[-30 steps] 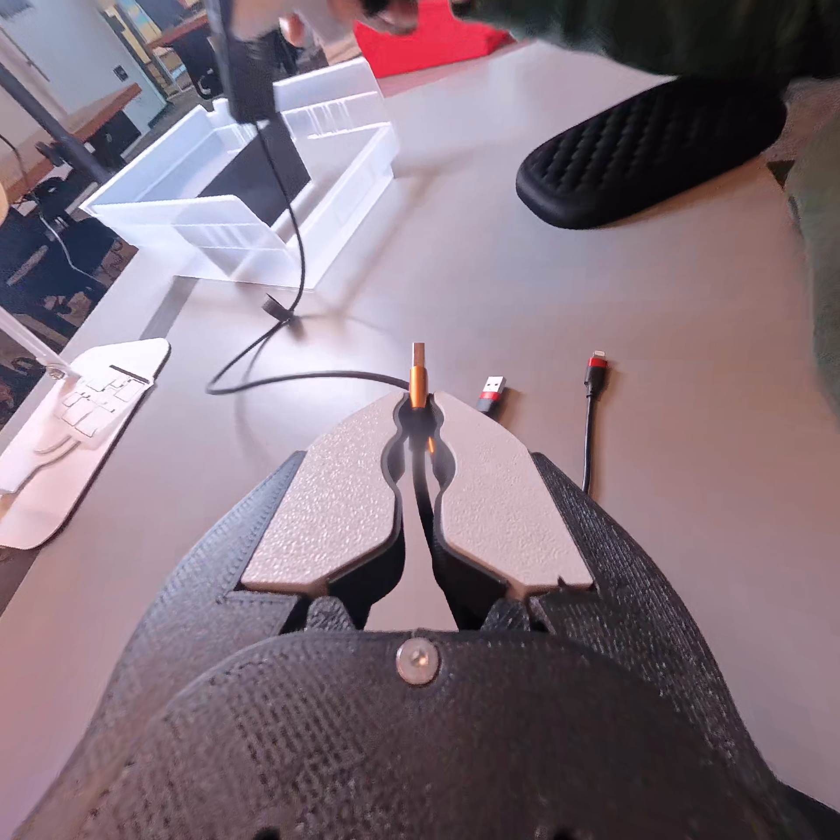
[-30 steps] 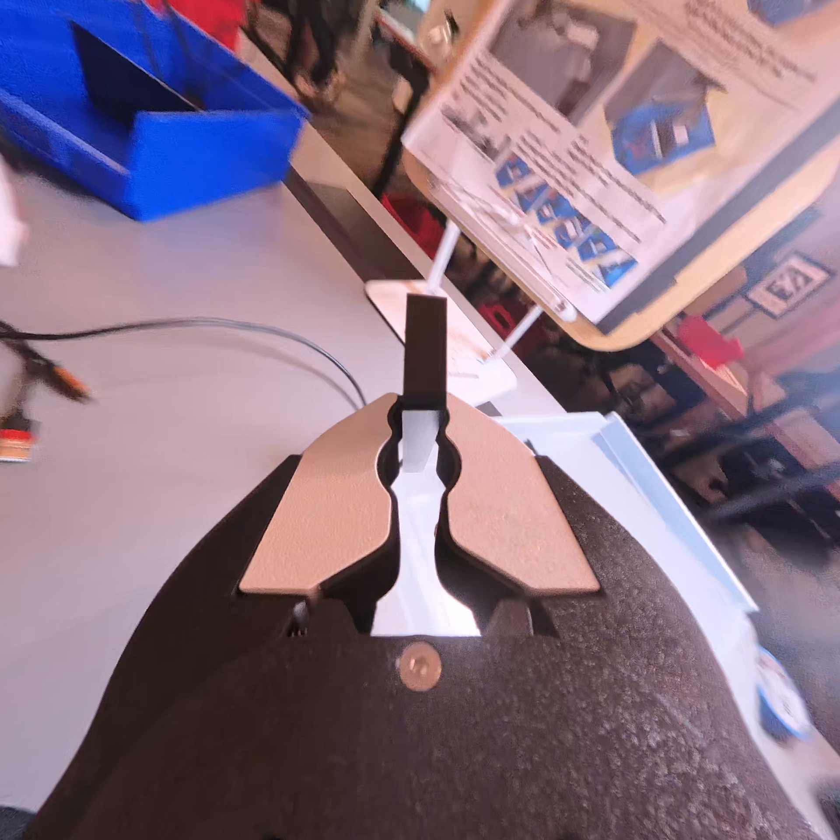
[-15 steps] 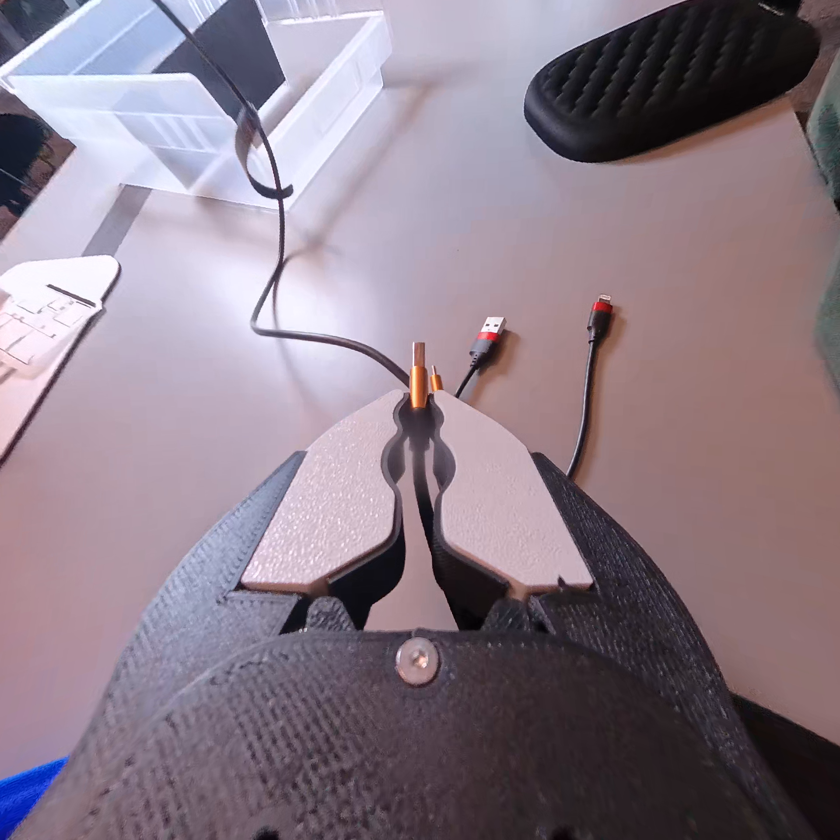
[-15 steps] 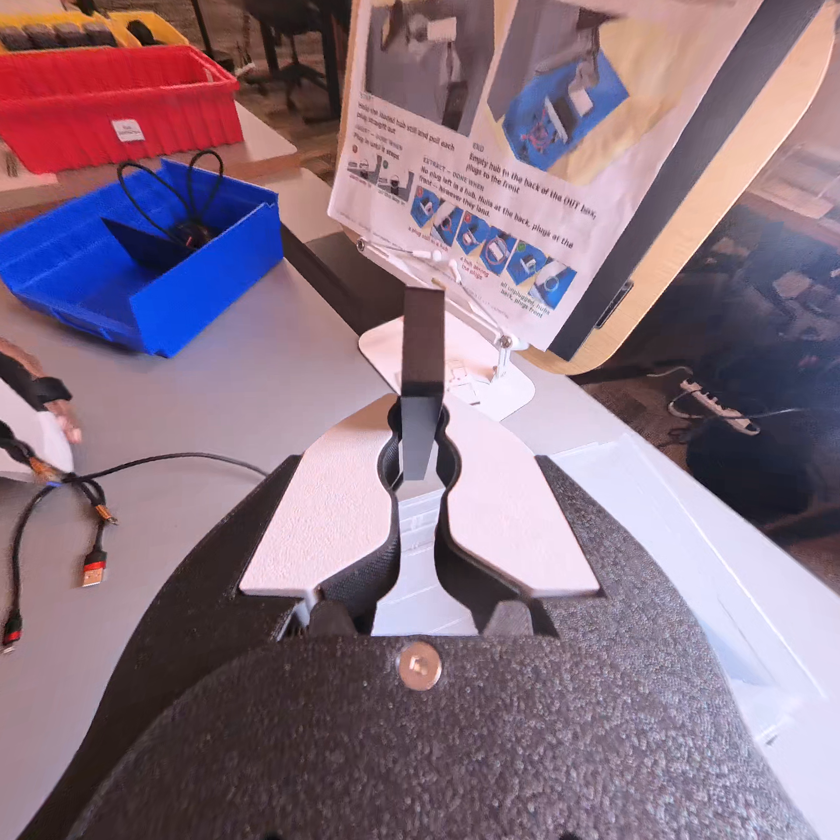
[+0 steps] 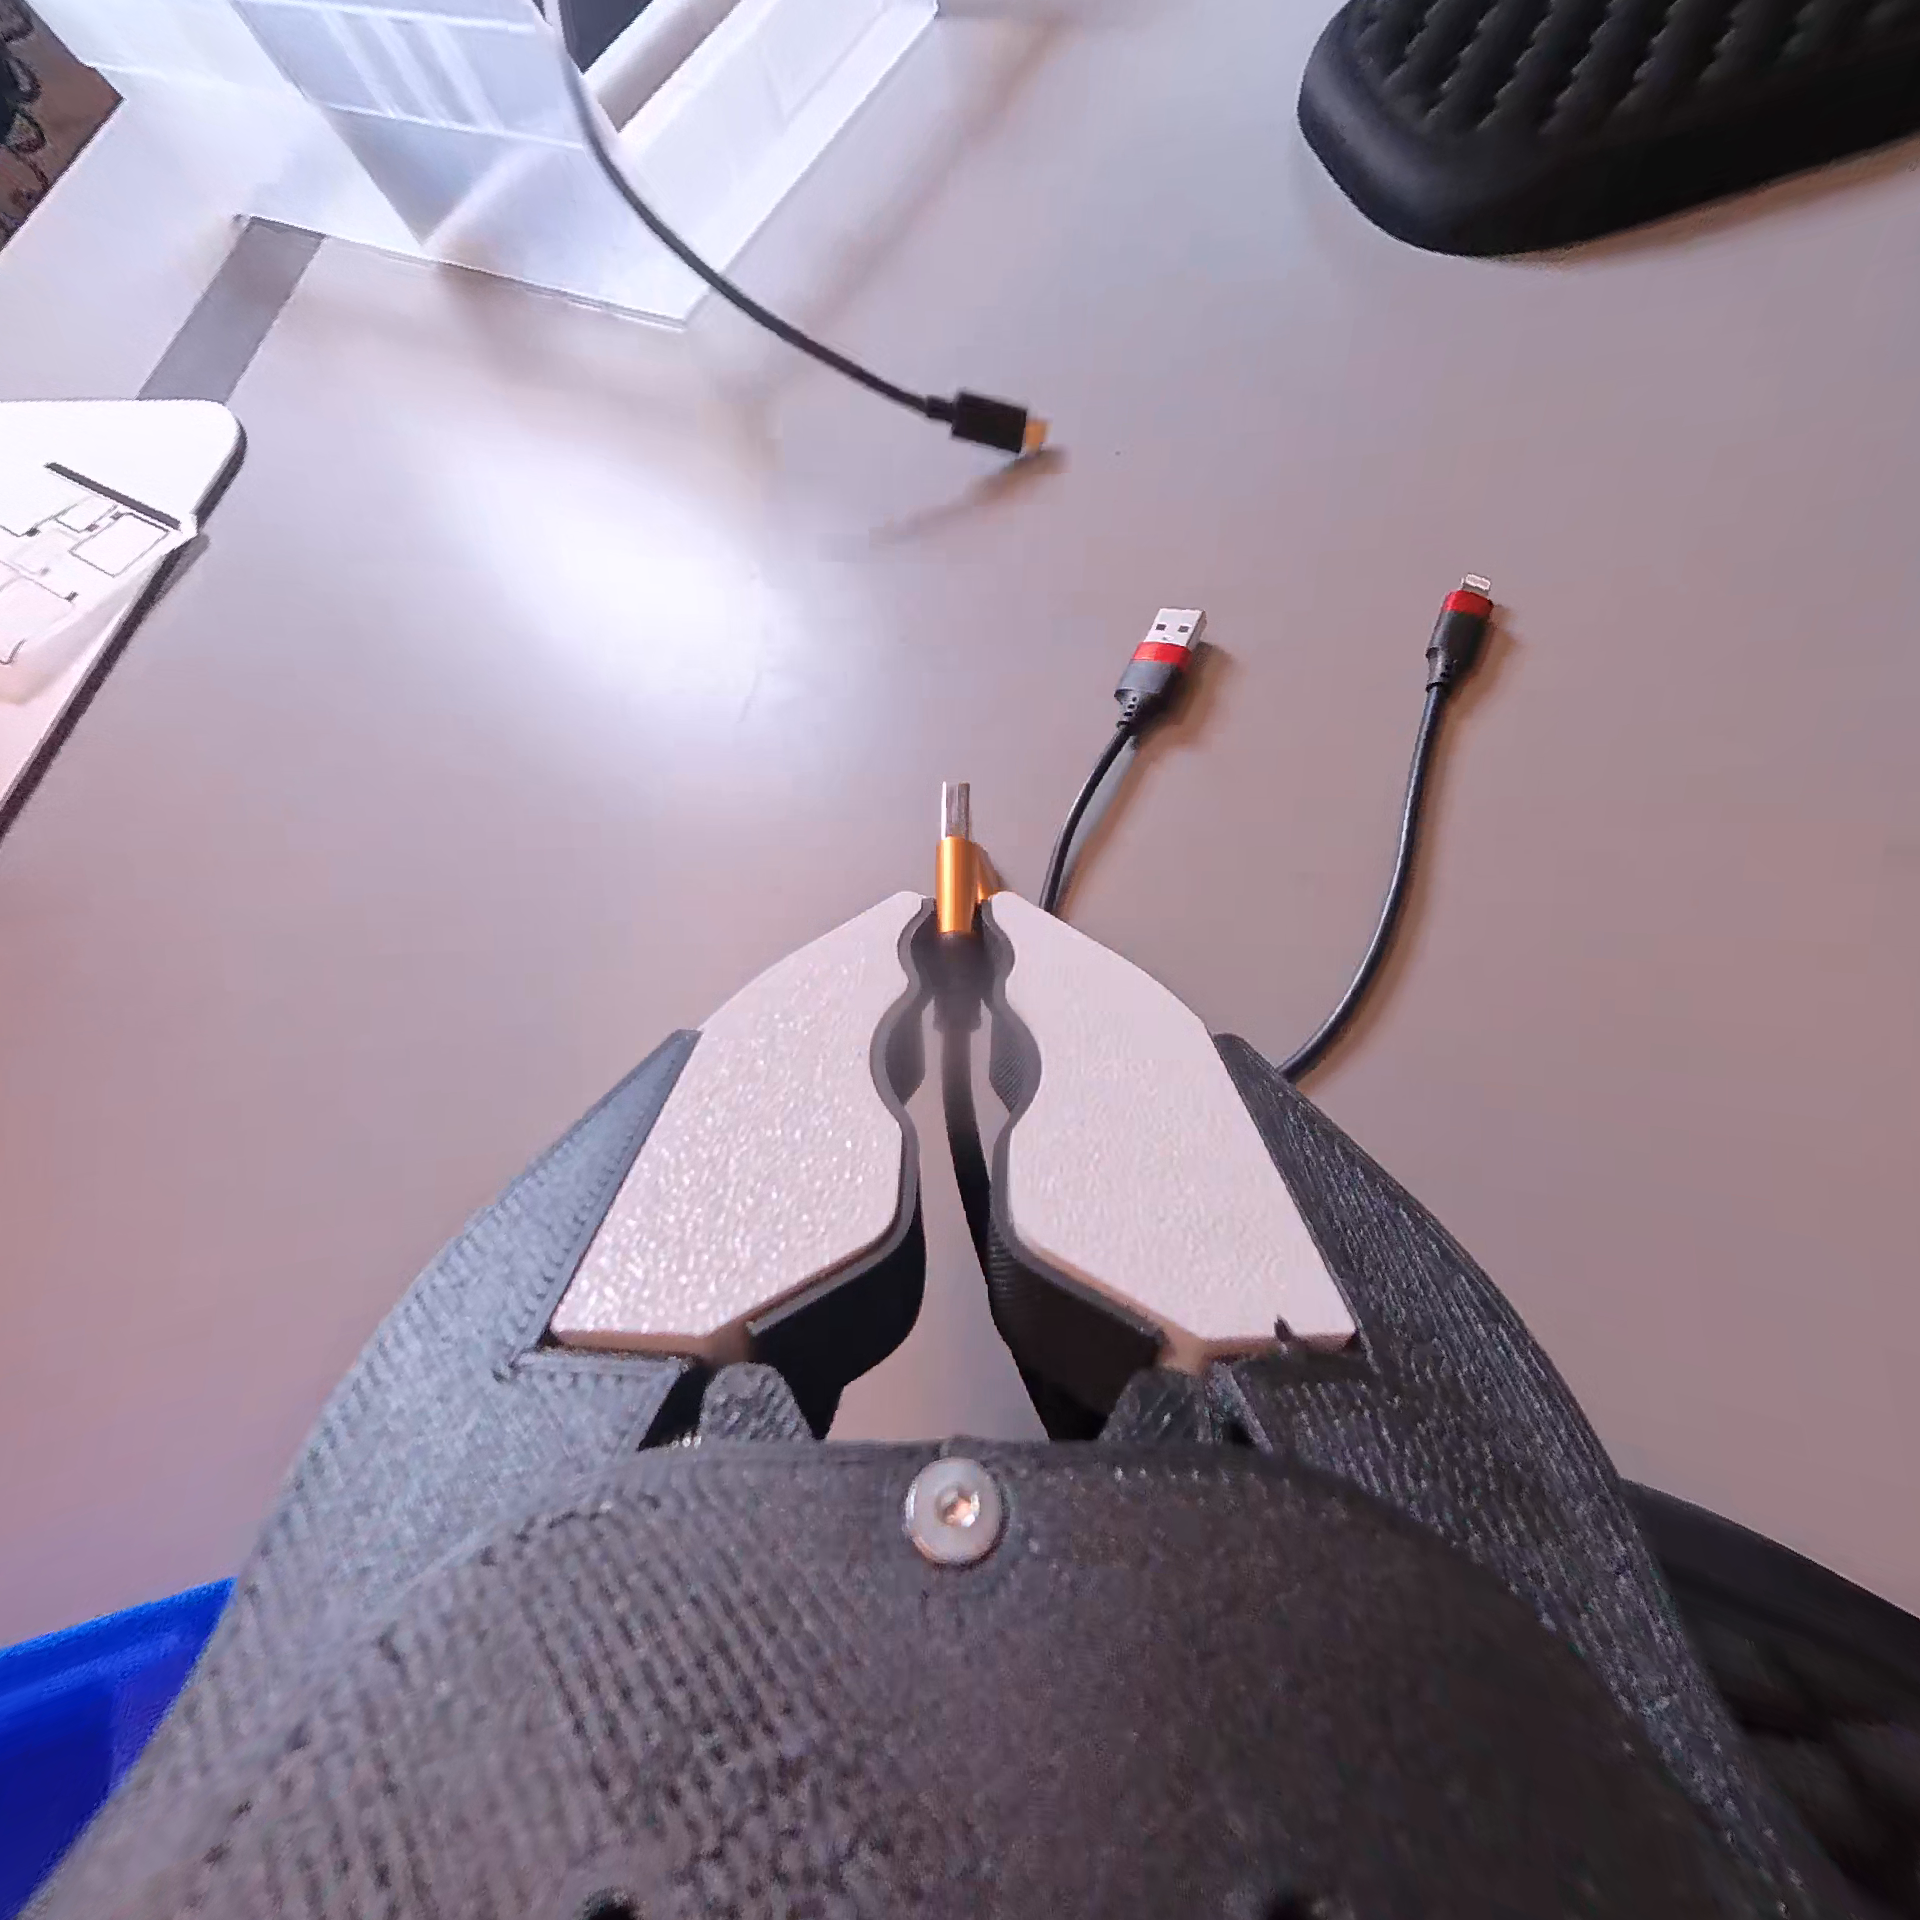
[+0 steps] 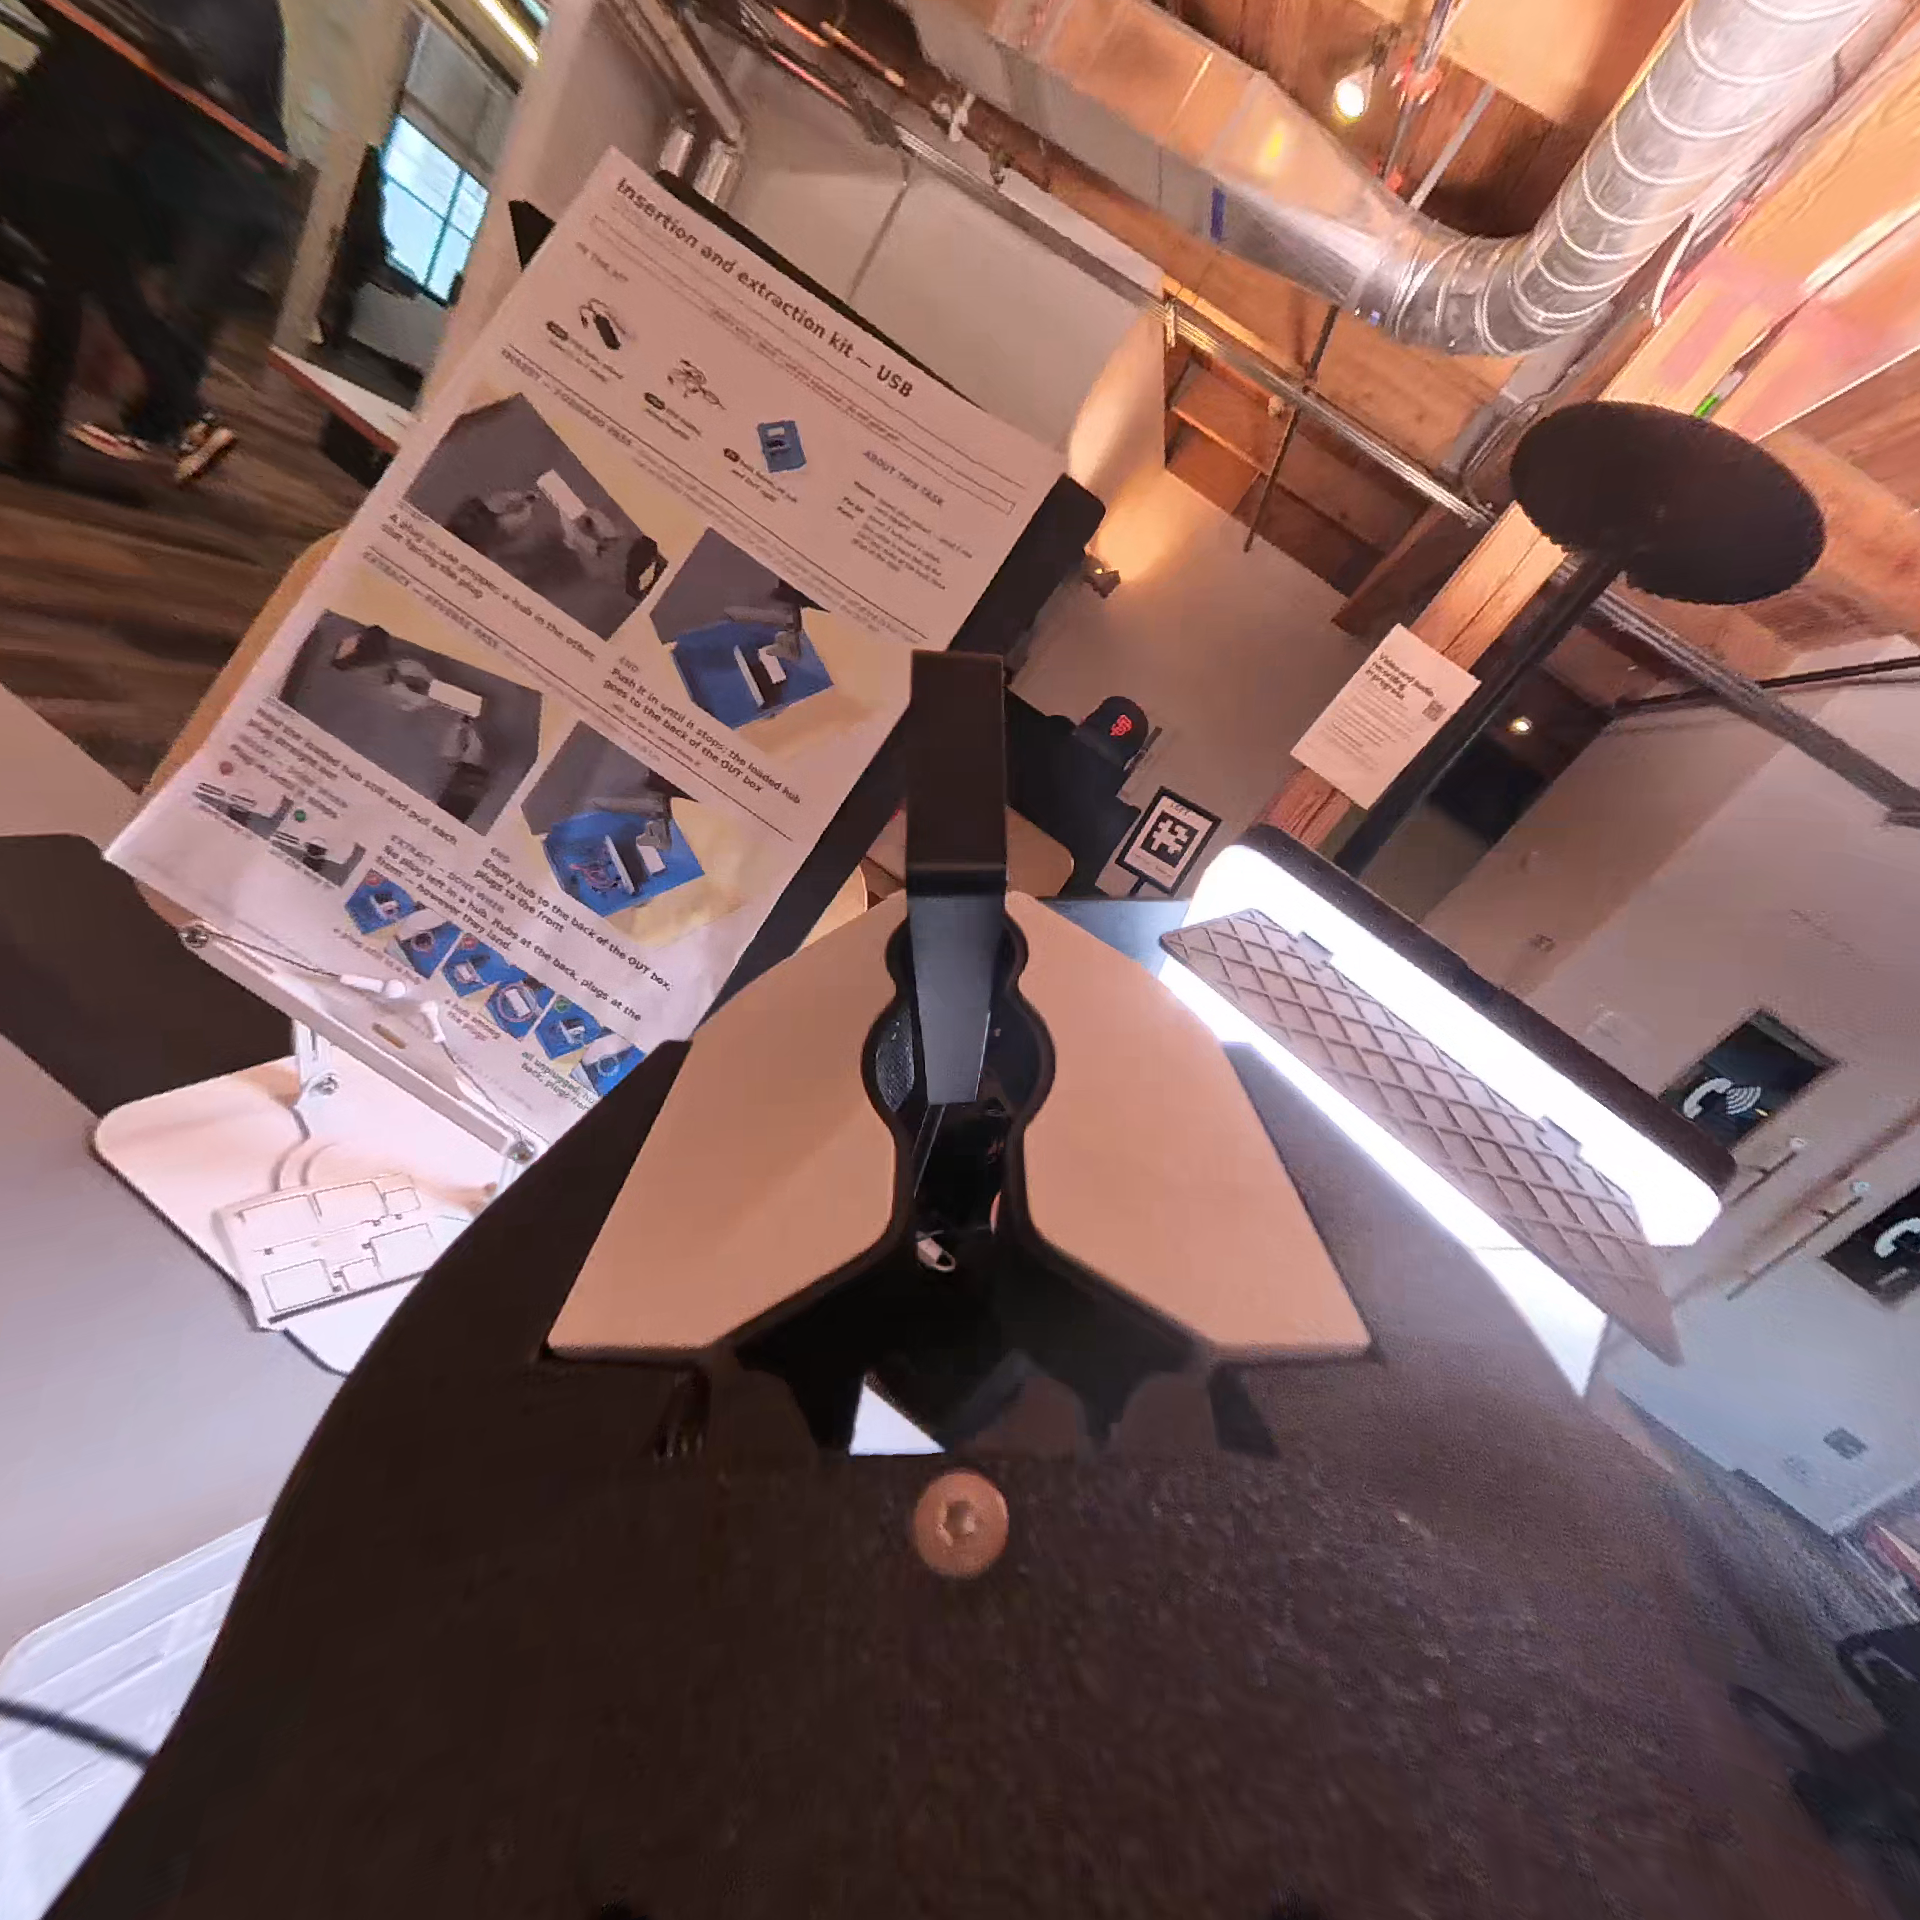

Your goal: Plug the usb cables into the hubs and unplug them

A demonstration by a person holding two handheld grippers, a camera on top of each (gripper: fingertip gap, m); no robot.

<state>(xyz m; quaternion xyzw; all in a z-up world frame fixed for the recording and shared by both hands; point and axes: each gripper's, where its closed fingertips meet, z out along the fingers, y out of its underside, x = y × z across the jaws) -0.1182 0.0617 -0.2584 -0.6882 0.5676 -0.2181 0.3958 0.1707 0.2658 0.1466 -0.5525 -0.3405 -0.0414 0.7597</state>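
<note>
Plugs: four, one orange plug in left tool.

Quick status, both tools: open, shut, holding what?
Left tool: shut on the orange USB plug.
Right tool: shut on the black hub.

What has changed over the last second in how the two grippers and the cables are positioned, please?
The right gripper tilted upward with its black hub; it now faces the instruction sheet and ceiling. The hub's cable lifted, its black plug now dangling above the table. The left gripper stays shut on the orange plug; the red-collared plugs lie unmoved.
</note>
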